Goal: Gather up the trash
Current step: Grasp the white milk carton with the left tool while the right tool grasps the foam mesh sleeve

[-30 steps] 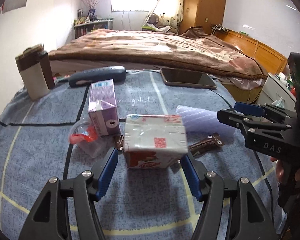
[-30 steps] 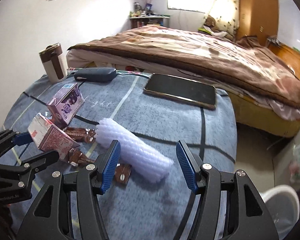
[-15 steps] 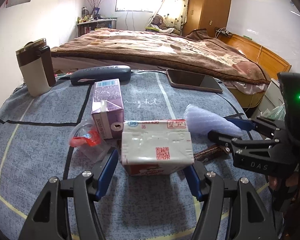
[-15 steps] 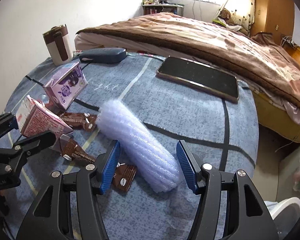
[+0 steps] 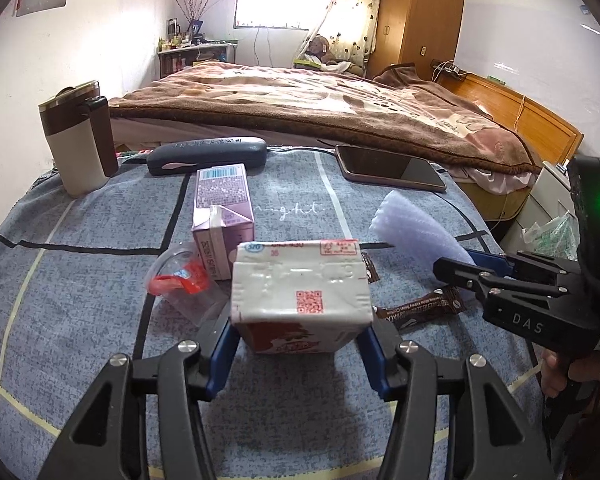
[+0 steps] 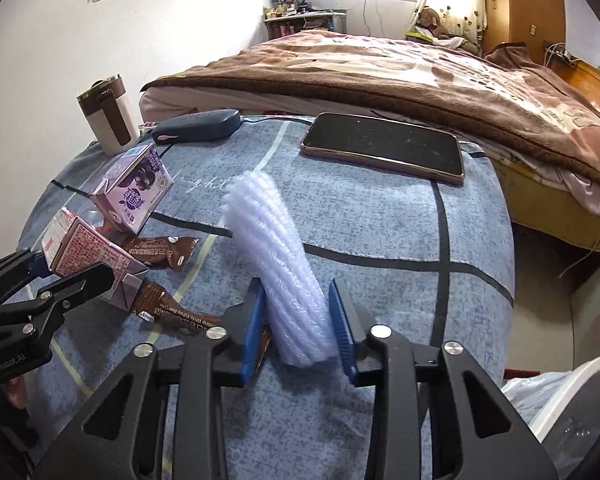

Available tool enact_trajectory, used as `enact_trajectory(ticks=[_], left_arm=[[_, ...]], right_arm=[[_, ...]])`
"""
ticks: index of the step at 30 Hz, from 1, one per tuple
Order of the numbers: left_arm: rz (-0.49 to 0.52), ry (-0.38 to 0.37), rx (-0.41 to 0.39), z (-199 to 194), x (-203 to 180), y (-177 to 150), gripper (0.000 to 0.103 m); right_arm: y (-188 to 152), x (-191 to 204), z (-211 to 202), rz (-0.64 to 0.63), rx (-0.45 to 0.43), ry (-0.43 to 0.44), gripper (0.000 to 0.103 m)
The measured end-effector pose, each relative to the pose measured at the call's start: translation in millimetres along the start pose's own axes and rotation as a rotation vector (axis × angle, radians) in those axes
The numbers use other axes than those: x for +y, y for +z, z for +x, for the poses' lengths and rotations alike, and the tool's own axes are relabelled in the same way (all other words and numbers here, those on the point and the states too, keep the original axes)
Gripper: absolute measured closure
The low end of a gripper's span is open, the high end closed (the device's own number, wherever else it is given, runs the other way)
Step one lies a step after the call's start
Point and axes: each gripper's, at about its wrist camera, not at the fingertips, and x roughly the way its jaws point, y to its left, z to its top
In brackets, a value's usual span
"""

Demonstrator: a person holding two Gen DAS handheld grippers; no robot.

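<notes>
My left gripper (image 5: 300, 350) is shut on a red and white milk carton (image 5: 300, 296), held just above the blue cloth; the carton also shows in the right wrist view (image 6: 92, 260). My right gripper (image 6: 300, 330) is shut on a white foam wrap roll (image 6: 276, 256), which also shows in the left wrist view (image 5: 412, 228). A purple carton (image 5: 222, 212), a clear plastic cup with a red lid (image 5: 180, 284) and brown snack wrappers (image 6: 160, 254) lie on the cloth.
A phone (image 6: 384, 146), a dark glasses case (image 5: 208, 154) and a brown and white mug (image 5: 78, 140) stand at the table's far side. A white bin with a bag (image 6: 556, 396) sits low right. A bed lies behind.
Both grippers have closed: the left onto the red and white carton, lifting it slightly, the right onto the foam roll, whose near end has risen. Both views have moved closer.
</notes>
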Motion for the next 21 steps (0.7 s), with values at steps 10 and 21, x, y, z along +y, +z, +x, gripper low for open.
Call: enact_trajectory(ticks=[10, 21], left_arm=[[0.035, 0.017, -0.020, -17.7, -11.1, -3.2, 0.047], [0.063, -0.006, -0.044, -42.7, -30.5, -8.6, 0.047]], right_arm=[[-6.4, 0.1, -13.8, 0.034, -0.037, -0.006, 0.075], [-20.2, -5.4, -40.1, 0.093, -0.077, 0.006, 0.075]])
